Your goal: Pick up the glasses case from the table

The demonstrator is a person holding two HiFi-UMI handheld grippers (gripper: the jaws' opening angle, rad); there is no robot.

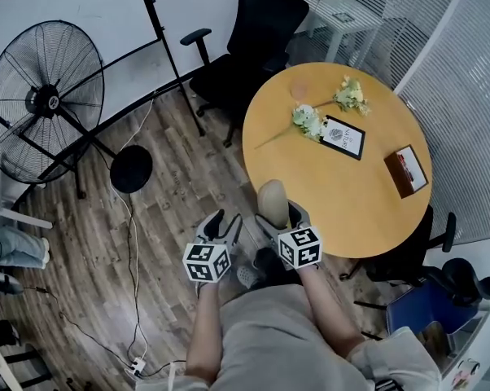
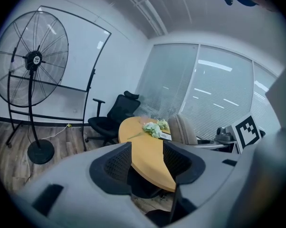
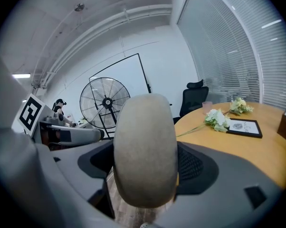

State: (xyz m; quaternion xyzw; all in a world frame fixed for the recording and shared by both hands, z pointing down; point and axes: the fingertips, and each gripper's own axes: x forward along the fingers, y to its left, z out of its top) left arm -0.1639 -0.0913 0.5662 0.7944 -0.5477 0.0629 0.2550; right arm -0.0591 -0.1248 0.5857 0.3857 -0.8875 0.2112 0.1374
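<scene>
A beige, rounded glasses case [image 3: 145, 148] stands upright between the jaws of my right gripper [image 3: 145, 167], which is shut on it. In the head view the glasses case [image 1: 271, 202] is held just off the near edge of the round wooden table [image 1: 367, 210], above the right gripper [image 1: 282, 218]. My left gripper [image 1: 223, 226] hangs beside it over the wood floor, open and empty. From the left gripper [image 2: 147, 163] view the glasses case [image 2: 182, 129] shows to the right, with the table [image 2: 147, 151] between the jaws in the distance.
On the table lie white flowers [image 1: 310, 122], a framed card [image 1: 343, 137], a pink cup [image 1: 299, 89] and a brown box [image 1: 406, 170]. A black office chair [image 1: 245, 51] stands behind the table. A large floor fan [image 1: 45, 100] is at the left. Cables run across the floor.
</scene>
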